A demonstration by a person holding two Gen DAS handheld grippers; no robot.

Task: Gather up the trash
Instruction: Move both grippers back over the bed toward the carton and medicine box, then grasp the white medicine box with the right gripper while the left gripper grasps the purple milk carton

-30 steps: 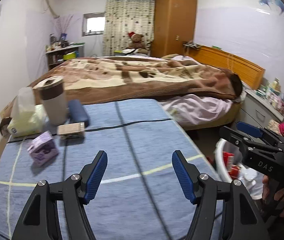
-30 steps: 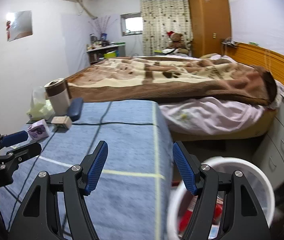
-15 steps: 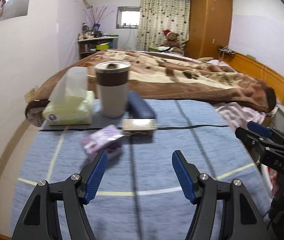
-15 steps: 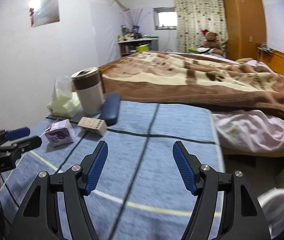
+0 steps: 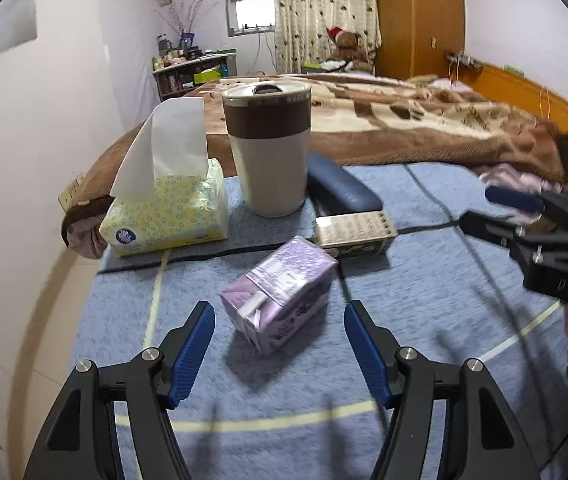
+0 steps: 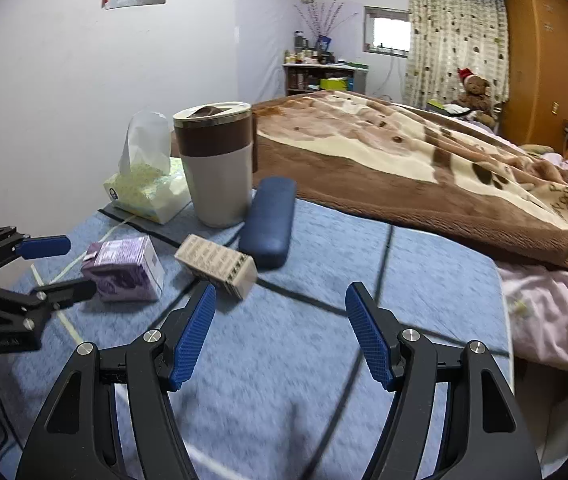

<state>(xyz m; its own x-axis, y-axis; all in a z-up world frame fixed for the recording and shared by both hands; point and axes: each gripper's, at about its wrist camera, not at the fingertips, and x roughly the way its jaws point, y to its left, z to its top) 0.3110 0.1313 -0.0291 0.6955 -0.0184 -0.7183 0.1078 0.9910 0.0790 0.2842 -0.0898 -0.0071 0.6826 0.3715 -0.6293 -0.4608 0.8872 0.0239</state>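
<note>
On the blue plaid cloth (image 5: 424, 300) sits the trash: purple carton (image 5: 280, 300) lying on its side, near-centre in the left wrist view, just ahead of the left gripper (image 5: 280, 344) and lined up with the gap between its blue pads. Left jaws apart, about mid-width, nothing between them, no contact with the carton. Small cream printed box (image 5: 354, 232) lies just behind the carton, appears to touch it or nearly so. Right gripper (image 6: 280, 332) also apart at similar width, holding nothing, hovering over bare cloth; cream box sits just ahead of its left finger. Behind these: brown-banded tumbler (image 5: 268, 148) upright, yellow tissue pack (image 5: 168, 212) to its left, dark blue case (image 5: 340, 192) to its right. Bed with brown blanket (image 6: 404, 152) beyond the cloth
</note>
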